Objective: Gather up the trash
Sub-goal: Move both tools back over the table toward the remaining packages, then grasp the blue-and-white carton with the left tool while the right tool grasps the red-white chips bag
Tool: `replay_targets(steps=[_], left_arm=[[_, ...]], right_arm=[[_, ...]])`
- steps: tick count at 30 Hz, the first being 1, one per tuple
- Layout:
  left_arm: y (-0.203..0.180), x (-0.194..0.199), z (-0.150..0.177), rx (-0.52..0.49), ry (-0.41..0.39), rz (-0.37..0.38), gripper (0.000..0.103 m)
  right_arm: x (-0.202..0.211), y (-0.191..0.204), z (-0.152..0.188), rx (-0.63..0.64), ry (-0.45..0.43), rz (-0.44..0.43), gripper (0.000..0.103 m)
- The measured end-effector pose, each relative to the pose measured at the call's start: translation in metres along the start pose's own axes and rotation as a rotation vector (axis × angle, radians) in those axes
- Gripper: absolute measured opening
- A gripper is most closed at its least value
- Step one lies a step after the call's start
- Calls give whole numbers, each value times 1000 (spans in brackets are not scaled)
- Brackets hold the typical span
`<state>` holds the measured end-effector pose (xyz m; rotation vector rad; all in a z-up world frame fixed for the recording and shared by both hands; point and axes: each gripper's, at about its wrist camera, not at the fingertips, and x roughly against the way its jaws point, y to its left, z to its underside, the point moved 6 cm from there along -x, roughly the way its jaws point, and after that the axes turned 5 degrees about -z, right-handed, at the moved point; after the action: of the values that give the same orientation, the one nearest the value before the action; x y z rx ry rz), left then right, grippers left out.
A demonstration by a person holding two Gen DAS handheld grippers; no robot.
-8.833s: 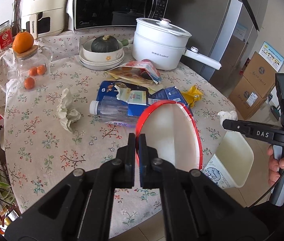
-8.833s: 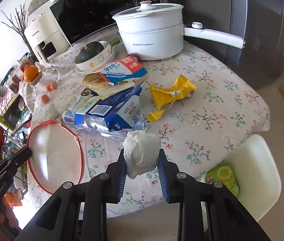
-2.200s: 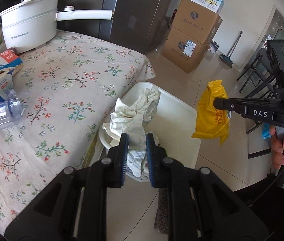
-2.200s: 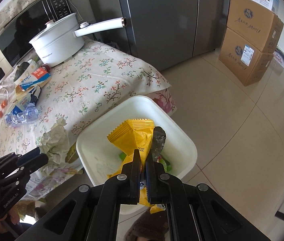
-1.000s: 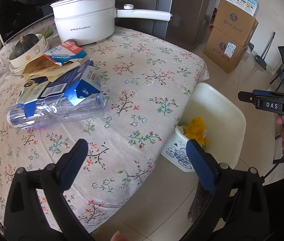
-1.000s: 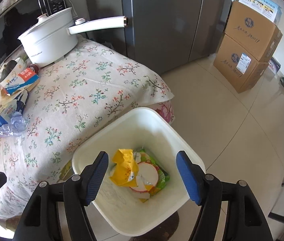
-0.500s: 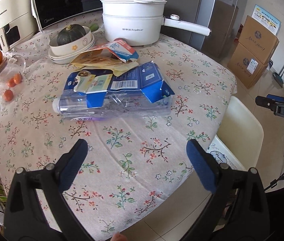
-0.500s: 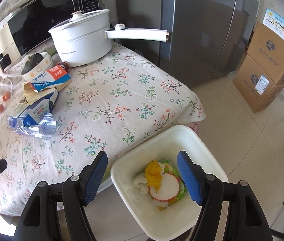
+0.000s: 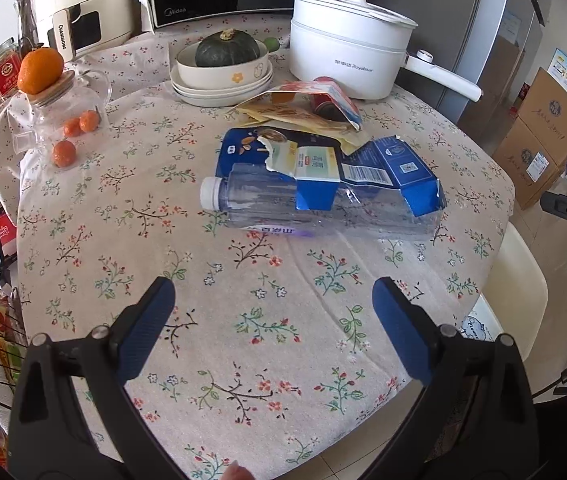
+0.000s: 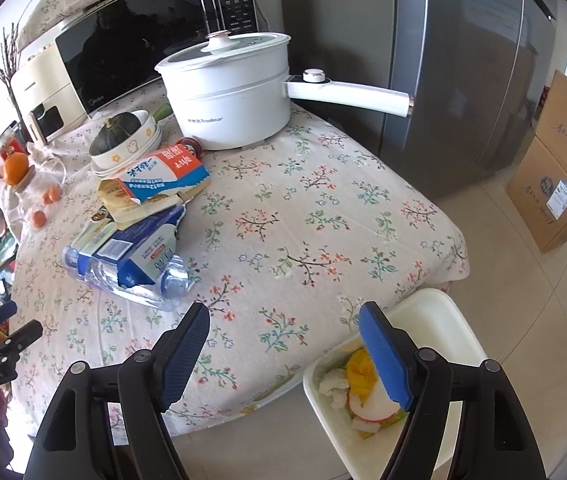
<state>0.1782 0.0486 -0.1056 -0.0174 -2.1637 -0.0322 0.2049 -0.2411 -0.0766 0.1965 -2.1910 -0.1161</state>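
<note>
A crushed clear plastic bottle (image 9: 323, 204) lies mid-table under a torn blue carton (image 9: 323, 160), with a red-and-white milk carton (image 9: 311, 104) behind; all show in the right wrist view too: bottle (image 10: 135, 280), blue carton (image 10: 139, 248), milk carton (image 10: 163, 172). The white bin (image 10: 435, 320) stands on the floor at the table's edge, holding a yellow wrapper (image 10: 359, 368), tissue and a paper plate. My left gripper (image 9: 273, 312) is open and empty above the near table. My right gripper (image 10: 283, 344) is open and empty over the table edge beside the bin.
A white electric pot (image 9: 347, 56) with a long handle, a bowl with a squash (image 9: 223, 60), a glass jar with oranges (image 9: 59, 116), a microwave and an air fryer stand at the back. A fridge (image 10: 443, 60) and cardboard boxes (image 10: 563, 160) are right.
Both grippers dropped their trash into the bin, opened, and swung back toward the table. The left one now faces the bottle and cartons more closely.
</note>
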Motion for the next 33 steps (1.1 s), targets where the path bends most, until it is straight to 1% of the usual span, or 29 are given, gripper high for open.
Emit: replay_targets(steps=[3,8,13,15,16,17,19,21,23,26,28,30,31,32,33], left_arm=[[7,-6,-6,10,-2,-1,99],[9,-20,-14,47,-15,21,99],[12,-31,-30,136,-33,43,98],[13,-34,-40,151,-46,35,89],[12,-35,-47,153,-50,41,81],[12,-38,-54,153,-52,60,76],[12,-44,-67,160,-53,91,72],[13,-55,-79,159,-47,104,69],[13,-71,-87,168,-10,129,66],[10,-97,-92,217,81,203,60],[5,-107,-93,244,116,256,60],[-2,-114,-92,256,152,298,57],[-5,-116,-90,257,165,310,49],[-8,-117,-88,263,177,322,37],[-10,-118,-86,269,185,333,28]], right_arm=[[-5,13,-9,19,-8,-9,80],[-16,27,-19,28,-8,-24,80],[-24,33,-24,23,-4,-30,80],[-28,32,-24,13,2,-31,81],[-30,31,-25,6,7,-32,80],[-31,30,-25,0,10,-32,80],[-34,27,-26,-8,13,-27,81],[-35,23,-27,-10,14,-19,80],[-35,19,-28,-13,12,-14,80],[-32,11,-30,-20,6,-10,80],[-32,7,-30,-20,7,-2,80],[-32,2,-30,-20,8,7,80],[-31,0,-30,-24,7,10,80],[-31,-2,-30,-29,6,9,80],[-30,-3,-30,-33,5,8,81]])
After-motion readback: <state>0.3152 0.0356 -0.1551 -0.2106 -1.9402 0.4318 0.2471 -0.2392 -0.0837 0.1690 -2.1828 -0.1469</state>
